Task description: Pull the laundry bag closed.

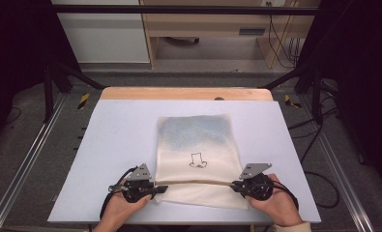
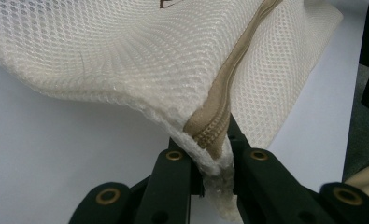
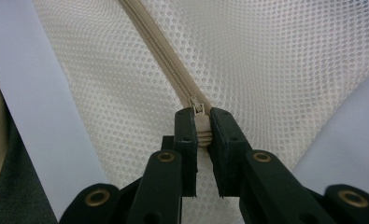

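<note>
Mesh bag (image 1: 197, 154) lies flat on the pale table (image 1: 116, 145), its zippered end nearest you and stretched between your two tools. Your left gripper (image 2: 215, 156) is clamped on the bag's corner, where the tan zipper tape (image 2: 224, 93) ends; the white mesh bunches between its jaws and a stub of fabric hangs below them. Your right gripper (image 3: 202, 128) is closed on the zipper pull (image 3: 199, 112), with the zipper (image 3: 163, 51) running straight ahead of its jaws and away across the mesh. In the high view the zipper line (image 1: 198, 184) spans from one tool to the other, fairly taut, and a small drawn figure (image 1: 197, 161) sits just beyond it on the bag. From here I judge the main risk is the pull slipping out of your right jaws: it is small and smooth, and held only at its tip, so a tug off the zipper's line could twist it free. Keep the pull in line with the teeth ahead of you. A second risk is on the left: if that grip slackens, the mesh gathers, the bag slides toward the right tool, and the slider may jam on loose netting. Too hard a pull could also snag or tear the fine mesh beside the tape.
</note>
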### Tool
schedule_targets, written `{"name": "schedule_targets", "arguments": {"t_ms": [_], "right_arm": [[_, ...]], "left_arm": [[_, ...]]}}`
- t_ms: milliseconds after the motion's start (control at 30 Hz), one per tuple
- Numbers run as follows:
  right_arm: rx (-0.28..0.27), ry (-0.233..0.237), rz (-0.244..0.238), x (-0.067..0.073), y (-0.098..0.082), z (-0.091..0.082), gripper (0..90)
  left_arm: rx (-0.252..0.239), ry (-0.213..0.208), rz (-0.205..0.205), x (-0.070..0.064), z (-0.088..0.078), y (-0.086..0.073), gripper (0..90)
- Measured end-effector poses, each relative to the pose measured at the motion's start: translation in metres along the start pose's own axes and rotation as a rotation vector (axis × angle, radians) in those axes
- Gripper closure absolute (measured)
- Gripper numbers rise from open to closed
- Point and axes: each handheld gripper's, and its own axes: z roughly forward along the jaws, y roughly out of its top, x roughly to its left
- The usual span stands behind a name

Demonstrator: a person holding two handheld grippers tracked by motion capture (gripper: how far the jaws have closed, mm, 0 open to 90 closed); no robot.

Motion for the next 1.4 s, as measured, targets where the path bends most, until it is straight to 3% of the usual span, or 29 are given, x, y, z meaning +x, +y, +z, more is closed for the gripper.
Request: {"name": "schedule_targets", "arguments": {"t_ms": [1133,1200,1400], "right_arm": [[-0.025,0.001,0.012,-0.004,-0.007,-0.008,81.8],[0.009,-0.027,0.014,-0.005,-0.009,-0.008,81.8],[0.009,-0.03,0.041,-0.01,-0.017,-0.012,81.8]], "left_arm": [[-0.006,0.011,0.007,-0.001,0.0,0.0,84.4],[-0.011,0.012,-0.005,0.001,-0.002,-0.001,84.4],[-0.013,0.014,-0.003,0.002,-0.003,0.0,84.4]]}}
